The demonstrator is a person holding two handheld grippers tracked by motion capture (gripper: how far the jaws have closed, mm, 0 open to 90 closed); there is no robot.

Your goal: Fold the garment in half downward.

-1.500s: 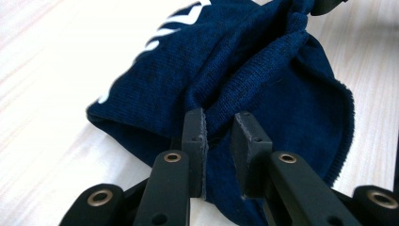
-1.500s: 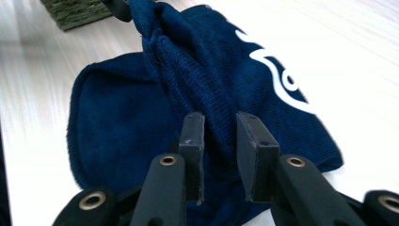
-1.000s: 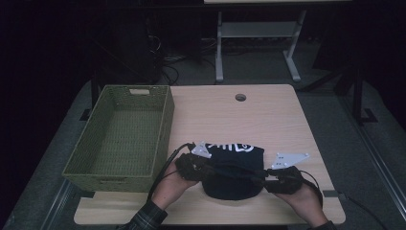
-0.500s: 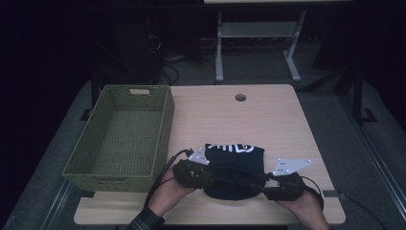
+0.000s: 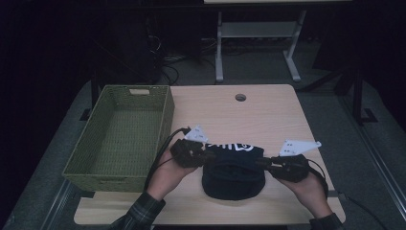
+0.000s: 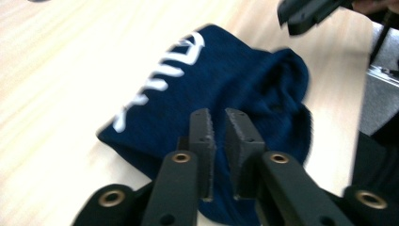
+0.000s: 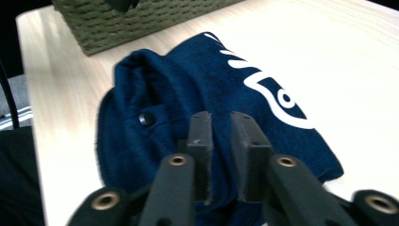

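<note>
A folded navy garment [image 5: 233,175] with white lettering lies at the near middle of the wooden table [image 5: 268,120]. My left gripper [image 5: 209,155] is at its left edge and my right gripper [image 5: 261,163] at its right edge, each held by a hand. In the left gripper view the jaws [image 6: 219,115] stand almost together over the garment's [image 6: 226,75] near edge, with cloth in the narrow gap. The right gripper view shows the same: jaws [image 7: 221,117] nearly closed over the rumpled fold of the garment [image 7: 197,80].
A green woven basket [image 5: 165,122], with nothing in it, stands at the table's left side, close to the left hand. A round cable hole [image 5: 240,97] sits at the far middle. Dark floor and a white desk frame [image 5: 219,48] lie beyond the table.
Both grippers have moved a little away from the person with the garment's sides. The garment's near fold now bulges toward the front edge.
</note>
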